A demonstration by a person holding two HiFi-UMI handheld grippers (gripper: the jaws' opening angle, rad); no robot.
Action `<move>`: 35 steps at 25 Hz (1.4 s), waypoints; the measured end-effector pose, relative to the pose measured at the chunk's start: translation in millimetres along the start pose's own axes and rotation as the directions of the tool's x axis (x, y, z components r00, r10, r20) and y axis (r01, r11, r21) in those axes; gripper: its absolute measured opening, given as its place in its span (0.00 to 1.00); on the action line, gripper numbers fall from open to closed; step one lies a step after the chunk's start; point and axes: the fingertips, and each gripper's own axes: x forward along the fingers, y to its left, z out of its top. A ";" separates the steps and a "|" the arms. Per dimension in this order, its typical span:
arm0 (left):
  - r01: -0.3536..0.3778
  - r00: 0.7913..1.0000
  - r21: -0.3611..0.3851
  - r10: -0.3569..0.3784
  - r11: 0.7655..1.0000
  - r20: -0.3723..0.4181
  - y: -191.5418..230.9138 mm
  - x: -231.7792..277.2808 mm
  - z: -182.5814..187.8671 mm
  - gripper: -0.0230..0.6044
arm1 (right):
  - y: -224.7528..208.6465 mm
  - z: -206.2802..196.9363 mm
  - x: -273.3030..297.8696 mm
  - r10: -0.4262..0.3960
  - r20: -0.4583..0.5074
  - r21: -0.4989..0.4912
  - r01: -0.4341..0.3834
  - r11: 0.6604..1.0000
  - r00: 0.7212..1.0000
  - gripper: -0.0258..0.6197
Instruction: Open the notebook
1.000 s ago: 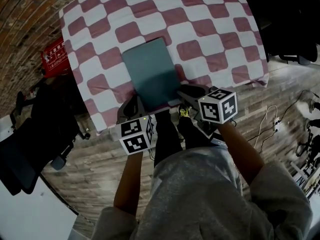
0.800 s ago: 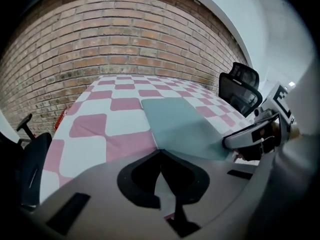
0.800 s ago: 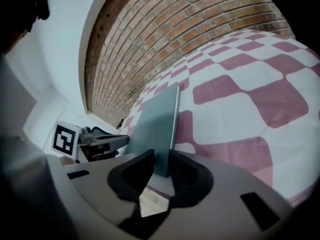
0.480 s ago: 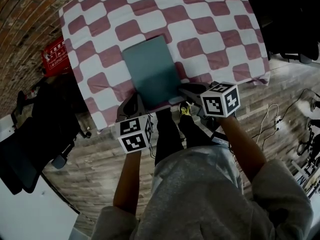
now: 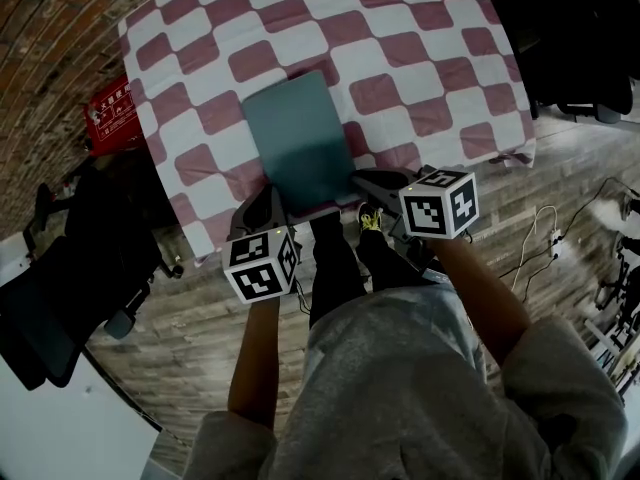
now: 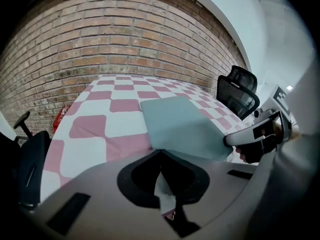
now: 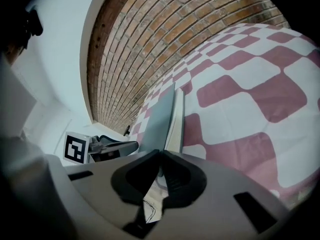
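While the person's grey top (image 5: 400, 388) fills the near part of the head view, both tongs reach forward to the near edge of the notebook (image 5: 298, 140). The left gripper (image 6: 161, 156), with its marker cube (image 5: 262, 265) behind it, sits at the notebook's near left corner. Its jaws are drawn together, with that corner of the teal cover running in between their tips. The right gripper (image 7: 160, 156), rolled onto its side below its own cube (image 5: 440, 203), meets the notebook's near right corner. Its jaws are likewise closed, with the notebook's edge running in where they meet. In its view the teal cover lies against a cream band of page edges, so the notebook is closed. The notebook lies flat on a pink-and-white checked tablecloth (image 5: 400, 48), its near edge close to where the cloth hangs over the table. Left of the notebook, past the cloth's edge, a red box (image 5: 112, 113) lies low by a brick wall (image 6: 125, 39). Beyond the notebook's far right side stands a black office chair (image 6: 239, 91).
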 end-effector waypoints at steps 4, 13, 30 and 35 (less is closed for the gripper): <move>-0.012 1.000 0.010 0.012 1.000 0.024 -0.5 -12.9 5.8 0.05 | 19.1 4.5 -7.4 0.034 0.026 -0.009 -0.034 0.999 0.999 0.10; -0.067 0.994 0.003 0.066 0.998 0.086 9.8 -51.2 19.7 0.05 | 71.4 18.4 -13.1 0.106 0.026 -0.109 -0.102 0.989 0.994 0.10; -0.160 0.973 -0.062 0.168 0.985 0.157 45.5 -104.3 21.0 0.05 | 157.3 23.1 21.7 0.222 -0.072 -0.278 -0.233 0.932 0.972 0.11; -0.192 0.966 -0.089 0.204 0.977 0.158 64.8 -114.7 17.4 0.05 | 181.6 17.3 48.8 0.300 -0.128 -0.252 -0.324 0.912 0.945 0.11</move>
